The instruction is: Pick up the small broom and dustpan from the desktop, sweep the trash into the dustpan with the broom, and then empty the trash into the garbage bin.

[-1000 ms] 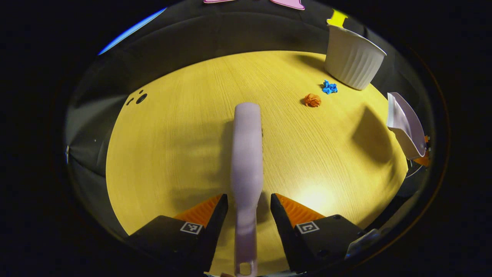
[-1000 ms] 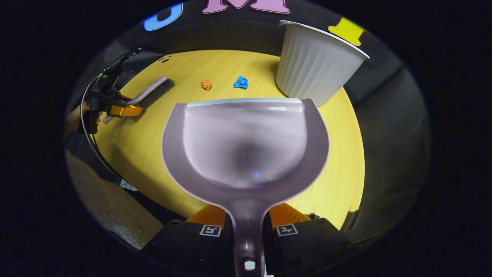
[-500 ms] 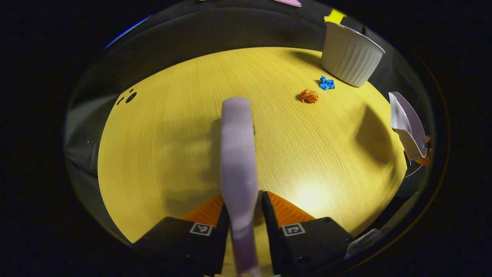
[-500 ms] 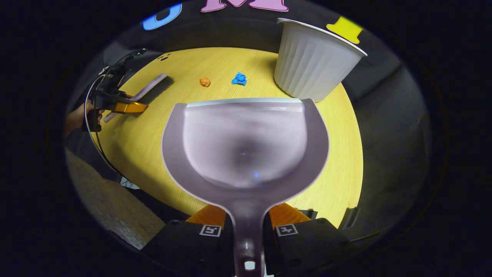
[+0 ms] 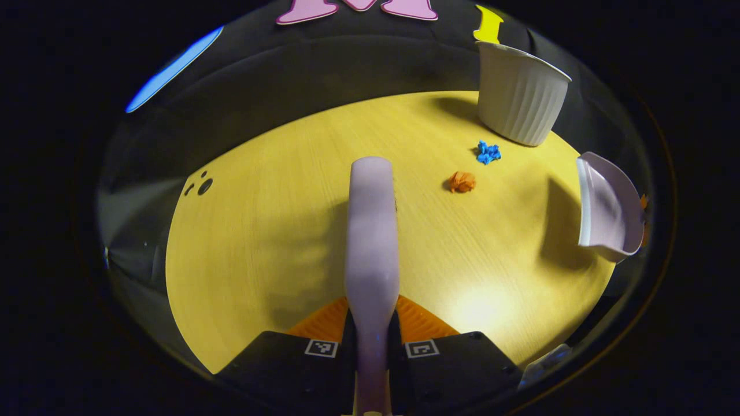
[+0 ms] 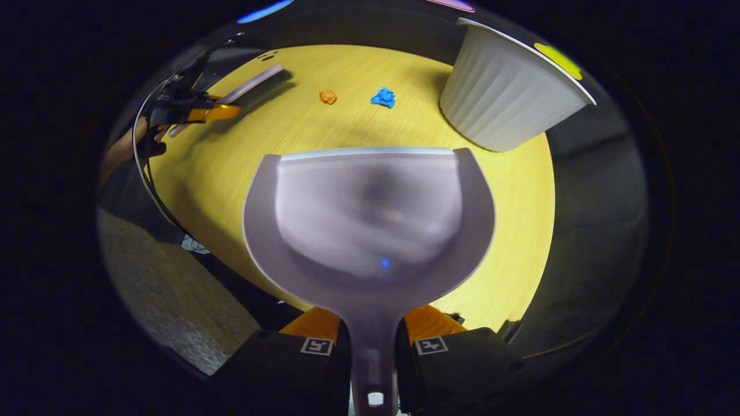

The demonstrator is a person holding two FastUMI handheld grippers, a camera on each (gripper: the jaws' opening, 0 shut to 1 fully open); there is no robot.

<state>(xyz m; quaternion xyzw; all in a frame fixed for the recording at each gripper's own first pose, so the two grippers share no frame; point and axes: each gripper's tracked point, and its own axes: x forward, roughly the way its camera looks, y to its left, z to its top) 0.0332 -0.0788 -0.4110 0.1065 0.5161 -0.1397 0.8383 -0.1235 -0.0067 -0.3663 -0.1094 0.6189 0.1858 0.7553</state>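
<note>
- Left gripper [image 5: 372,338]: fingers clamped on the broom [image 5: 372,231] handle, broom pointing to 12 o'clock over the table [image 5: 260,242].
- Right gripper [image 6: 372,335]: closed on the dustpan [image 6: 370,219] handle.
- Scraps [image 5: 462,181] at 1 o'clock of the broom; bin [image 5: 518,95] beyond.

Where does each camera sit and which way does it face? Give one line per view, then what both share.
Left gripper view: rides on the left claw, looks along the broom across the table; its own fingers clamp the handle.
Right gripper view: rides on the right claw, looks over the dustpan toward the bin; far left, the other claw and a hand.
Shared: orange scrap, blue scrap, bin, broom, dustpan.
</note>
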